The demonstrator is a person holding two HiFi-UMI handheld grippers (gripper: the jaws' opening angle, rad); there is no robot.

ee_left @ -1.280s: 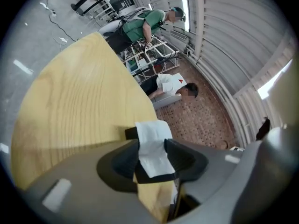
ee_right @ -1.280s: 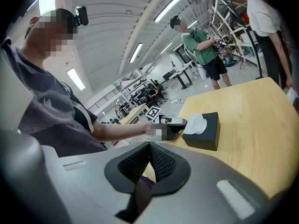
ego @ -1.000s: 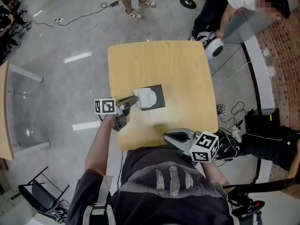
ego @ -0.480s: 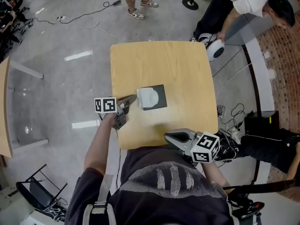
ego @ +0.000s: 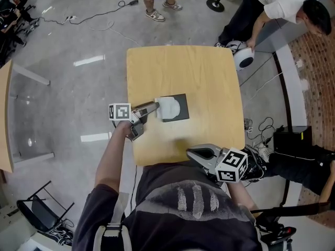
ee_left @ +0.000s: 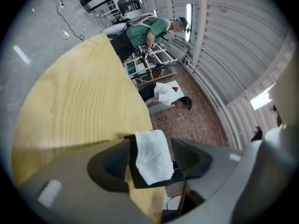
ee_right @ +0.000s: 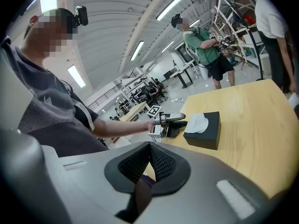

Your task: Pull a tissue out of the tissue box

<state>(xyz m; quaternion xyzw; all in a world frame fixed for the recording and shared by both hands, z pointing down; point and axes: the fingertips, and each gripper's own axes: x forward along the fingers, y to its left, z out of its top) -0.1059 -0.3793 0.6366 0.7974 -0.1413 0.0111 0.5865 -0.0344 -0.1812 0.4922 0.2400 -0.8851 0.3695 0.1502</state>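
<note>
The black tissue box (ego: 179,114) sat mid-frame on the tabletop (ego: 178,72). The left tool's (ego: 153,107) jaws were opening around the soft, tearable tissue (ego: 166,107), probably best pinched at its raised fold. The right tool (ego: 190,153), lower right, was closed and empty.

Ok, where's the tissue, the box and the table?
tissue (ee_left: 153,157): left gripper view, middle of the white sheet.
box (ee_right: 205,136): right gripper view, its black near side.
table (ego: 178,69): head view, bare wooden top beyond the box.
</note>
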